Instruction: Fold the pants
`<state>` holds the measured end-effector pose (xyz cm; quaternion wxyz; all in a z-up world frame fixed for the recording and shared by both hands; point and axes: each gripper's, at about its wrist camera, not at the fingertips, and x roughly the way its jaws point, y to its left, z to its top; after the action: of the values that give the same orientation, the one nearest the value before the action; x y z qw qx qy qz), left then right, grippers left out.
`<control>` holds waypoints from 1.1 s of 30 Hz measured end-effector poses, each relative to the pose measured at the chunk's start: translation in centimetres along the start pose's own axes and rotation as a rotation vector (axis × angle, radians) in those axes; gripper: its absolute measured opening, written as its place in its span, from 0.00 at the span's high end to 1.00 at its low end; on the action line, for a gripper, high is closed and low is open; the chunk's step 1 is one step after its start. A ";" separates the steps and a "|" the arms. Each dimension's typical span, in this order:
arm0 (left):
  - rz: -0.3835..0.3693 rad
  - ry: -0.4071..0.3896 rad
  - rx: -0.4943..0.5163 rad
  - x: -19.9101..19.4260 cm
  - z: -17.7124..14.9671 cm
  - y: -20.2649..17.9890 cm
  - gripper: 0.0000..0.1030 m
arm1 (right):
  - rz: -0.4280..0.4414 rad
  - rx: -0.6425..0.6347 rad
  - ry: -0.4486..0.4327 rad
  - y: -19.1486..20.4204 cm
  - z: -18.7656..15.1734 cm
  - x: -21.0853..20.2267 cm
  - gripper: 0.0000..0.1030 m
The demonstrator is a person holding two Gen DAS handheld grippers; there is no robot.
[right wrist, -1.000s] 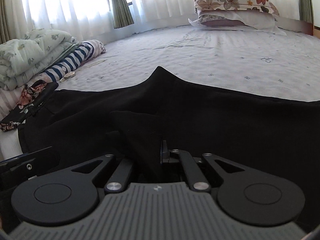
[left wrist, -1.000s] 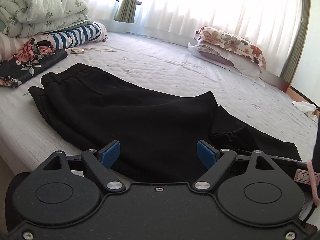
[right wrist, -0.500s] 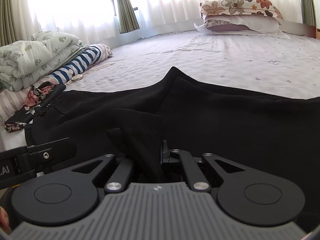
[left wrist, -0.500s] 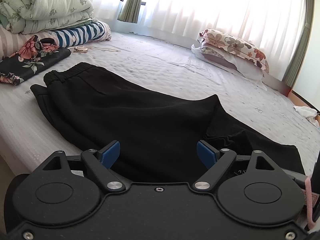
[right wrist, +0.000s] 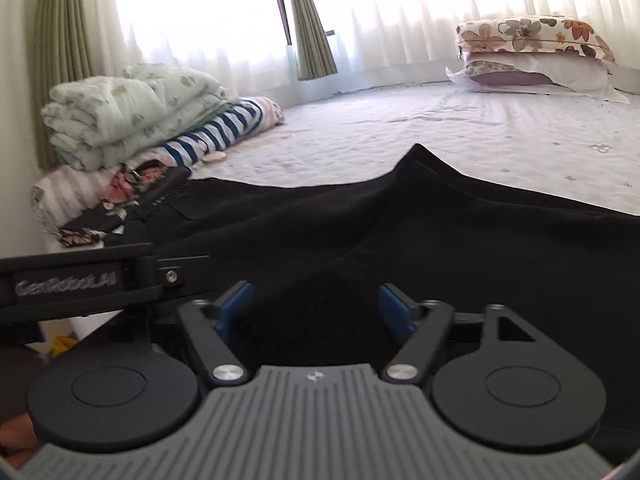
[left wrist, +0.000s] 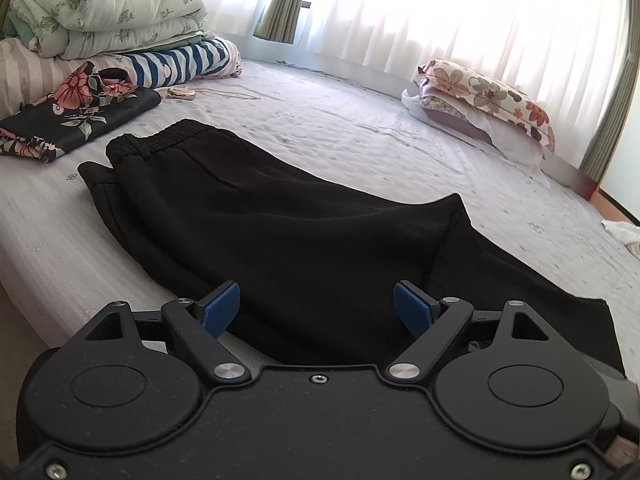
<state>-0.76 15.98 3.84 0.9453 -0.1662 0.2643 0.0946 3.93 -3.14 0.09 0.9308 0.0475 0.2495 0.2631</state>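
- My left gripper (left wrist: 318, 307) hangs low over the near edge of the bed (left wrist: 360, 136), its blue pads (left wrist: 219, 306) spread wide and holding nothing.
- My right gripper (right wrist: 316, 307) is spread too, blue pads (right wrist: 394, 312) apart with black cloth lying between them; I cannot tell whether they touch it.
- The pants (left wrist: 280, 232) lie flat along the near edge of the bed, soft matte black fabric, with the gathered elastic waistband (left wrist: 160, 140) toward the left end and a pointed fold (left wrist: 448, 204) rising mid-length.
- The bed sheet is pale, lightly puckered, dotted with small printed flowers.
- At the far left corner sits a puffy quilted comforter (left wrist: 104, 4) on a striped roll (left wrist: 188, 64), beside a dark floral folded cloth (left wrist: 76, 116).
- Flower-print pillows (left wrist: 484, 96) are stacked at the far right edge.
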 end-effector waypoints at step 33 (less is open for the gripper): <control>-0.178 0.045 0.215 0.2 -6.6 -11.1 0.76 | -0.743 0.029 -0.229 -9.4 -7.2 -14.6 0.76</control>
<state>-0.76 3.25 1.37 0.9561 -0.0890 0.2785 -0.0224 -5.96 -19.02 -1.84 0.9837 -0.0037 0.1479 -0.1025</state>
